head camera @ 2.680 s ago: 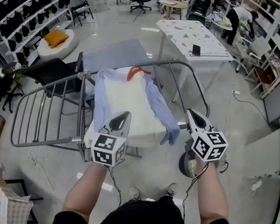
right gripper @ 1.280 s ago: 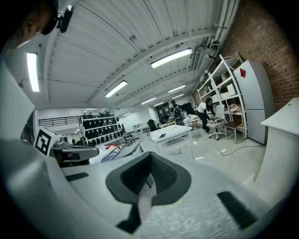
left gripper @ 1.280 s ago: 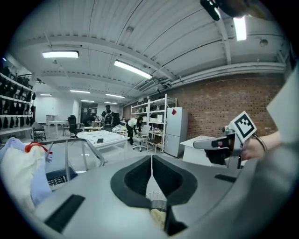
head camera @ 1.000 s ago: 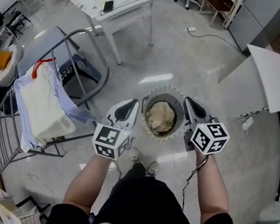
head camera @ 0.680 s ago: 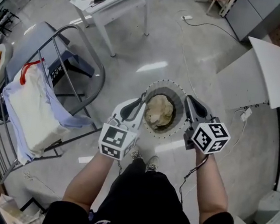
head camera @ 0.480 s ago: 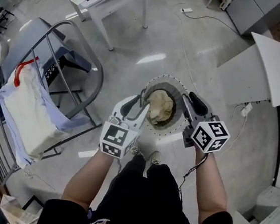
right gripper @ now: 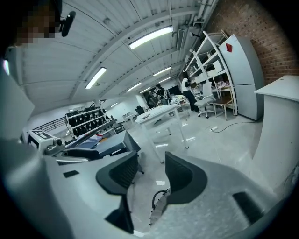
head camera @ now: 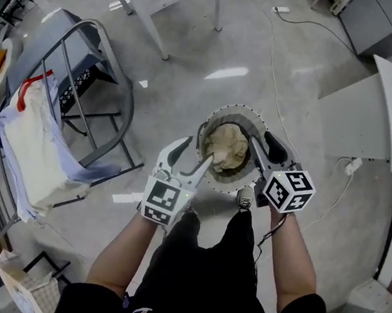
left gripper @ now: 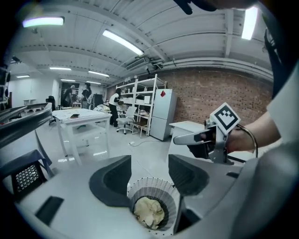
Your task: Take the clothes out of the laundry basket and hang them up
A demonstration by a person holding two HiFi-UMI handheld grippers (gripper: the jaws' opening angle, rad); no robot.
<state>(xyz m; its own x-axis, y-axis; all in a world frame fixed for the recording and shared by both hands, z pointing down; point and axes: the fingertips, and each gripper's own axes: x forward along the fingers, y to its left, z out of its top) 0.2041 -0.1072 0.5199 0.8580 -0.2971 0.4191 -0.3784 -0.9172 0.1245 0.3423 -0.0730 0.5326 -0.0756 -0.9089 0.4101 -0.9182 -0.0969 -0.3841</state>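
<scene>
Hovering over the laundry basket (head camera: 240,111) with its beige cloth (head camera: 227,149), both have just been opening: left tongs (head camera: 194,156) wide, right tongs (head camera: 263,146) narrower, both holding nothing

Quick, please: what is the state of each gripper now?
Left gripper: open, jaws just opening, nothing gripped between them.
Right gripper: open, jaws just opening, nothing gripped between them.

The laundry basket (head camera: 238,111) stood on the floor, holding a crumpled cream cloth (head camera: 227,147). The left gripper (head camera: 191,157) hung at its left rim and the right gripper (head camera: 264,148) at its right. Both had jaws just opening, with nothing between them. A drying rack (head camera: 128,98) draped with garments (head camera: 32,136) stood well left of the basket.
</scene>
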